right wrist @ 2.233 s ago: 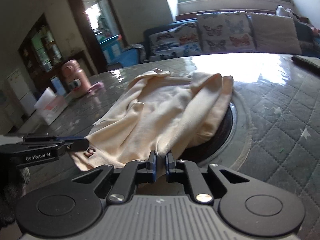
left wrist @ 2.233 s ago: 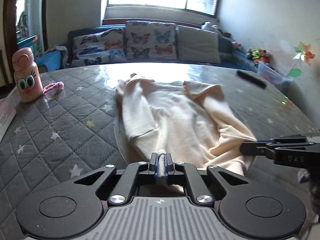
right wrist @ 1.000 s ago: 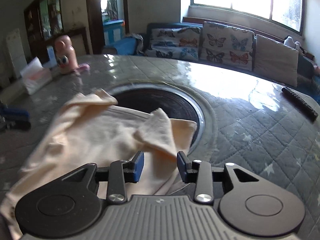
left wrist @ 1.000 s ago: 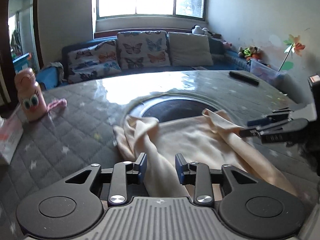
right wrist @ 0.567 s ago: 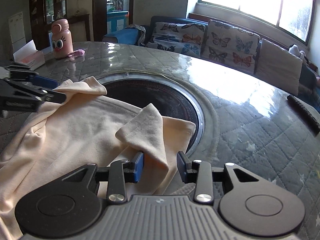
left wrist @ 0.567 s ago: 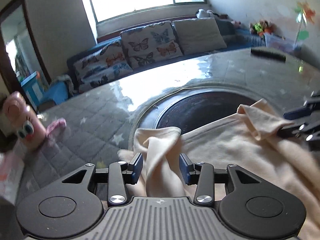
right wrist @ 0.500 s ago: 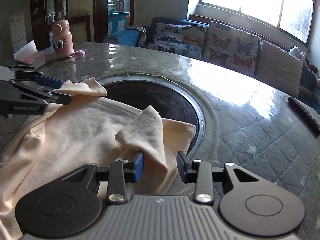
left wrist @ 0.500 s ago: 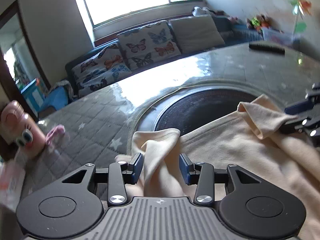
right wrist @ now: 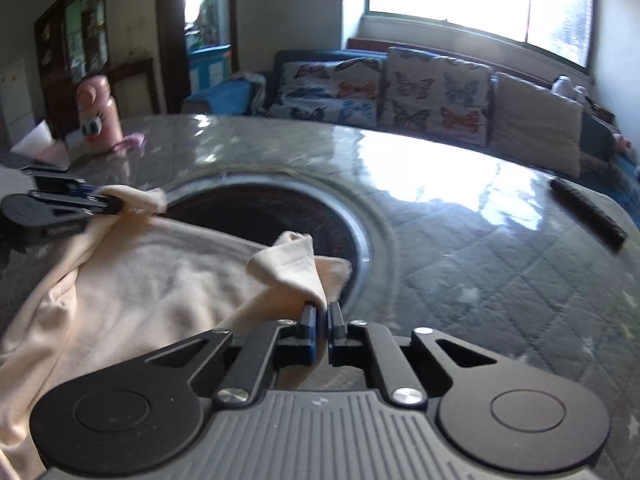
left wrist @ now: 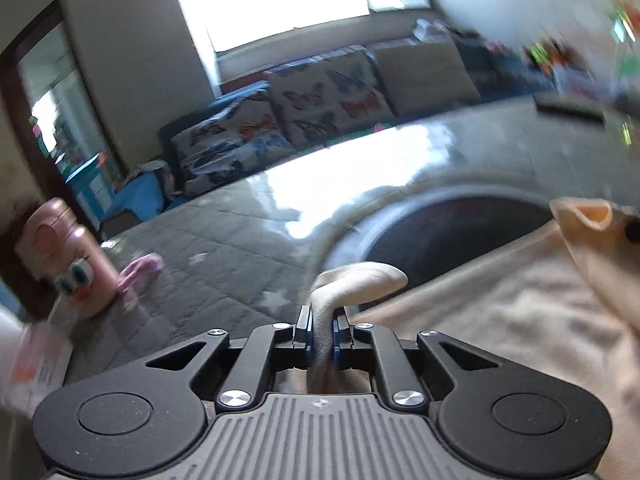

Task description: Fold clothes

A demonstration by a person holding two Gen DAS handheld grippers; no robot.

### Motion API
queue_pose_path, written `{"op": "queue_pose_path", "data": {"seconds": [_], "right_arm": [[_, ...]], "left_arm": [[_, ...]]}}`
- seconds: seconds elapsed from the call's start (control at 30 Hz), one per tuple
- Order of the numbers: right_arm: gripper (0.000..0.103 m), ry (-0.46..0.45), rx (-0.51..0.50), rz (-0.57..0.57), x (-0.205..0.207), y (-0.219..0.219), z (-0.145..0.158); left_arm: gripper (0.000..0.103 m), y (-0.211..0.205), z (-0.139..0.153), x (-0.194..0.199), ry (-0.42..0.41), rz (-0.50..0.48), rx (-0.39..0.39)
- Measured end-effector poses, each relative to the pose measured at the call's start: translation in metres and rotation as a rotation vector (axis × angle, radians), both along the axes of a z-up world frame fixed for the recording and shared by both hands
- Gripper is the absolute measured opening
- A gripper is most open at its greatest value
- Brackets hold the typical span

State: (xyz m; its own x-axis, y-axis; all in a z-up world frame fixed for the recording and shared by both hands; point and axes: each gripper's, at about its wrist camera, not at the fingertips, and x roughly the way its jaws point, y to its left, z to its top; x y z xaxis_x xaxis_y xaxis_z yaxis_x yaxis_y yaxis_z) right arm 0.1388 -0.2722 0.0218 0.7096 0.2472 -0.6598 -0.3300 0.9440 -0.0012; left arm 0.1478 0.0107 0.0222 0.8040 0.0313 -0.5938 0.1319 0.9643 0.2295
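A cream garment [right wrist: 160, 280] lies on the quilted grey table, partly over a dark round inset [right wrist: 272, 216]. My left gripper [left wrist: 322, 330] is shut on a fold of the garment's left corner [left wrist: 360, 280]; it also shows at the left of the right wrist view [right wrist: 112, 204], pinching that corner. My right gripper [right wrist: 322, 320] is shut on the garment's right corner [right wrist: 296, 256]. The garment [left wrist: 500, 312] spreads to the right in the left wrist view, with its other raised corner [left wrist: 588, 220] at the far right.
A pink cartoon bottle [right wrist: 98, 116] and a pink item [left wrist: 140, 270] stand at the table's left, by a white box [right wrist: 40, 144]. A black remote [right wrist: 588, 210] lies at the far right. A sofa with butterfly cushions [right wrist: 400, 92] is behind.
Both grippers were open over the garment's far corners half a second ago. Now both have shut on those corners. The left view is blurred by motion.
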Motion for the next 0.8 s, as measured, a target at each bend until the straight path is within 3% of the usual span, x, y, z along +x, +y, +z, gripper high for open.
{"op": "queue_pose_path", "data": {"seconds": [0.27, 0.63, 0.8], "right_arm": [[0.003, -0.040, 0.010, -0.155, -0.024, -0.051, 0.016], [0.002, 0.041, -0.014, -0.335, -0.062, -0.110, -0.008], [0.009, 0.064, 0.016, -0.320, -0.060, -0.105, -0.013]], "left_arm": [[0.010, 0.069, 0.035, -0.046, -0.064, 0.168, -0.133], [0.011, 0.149, 0.000, -0.110, 0.083, 0.386, -0.132], [0.016, 0.163, -0.010, -0.125, 0.127, 0.444, -0.120]]}}
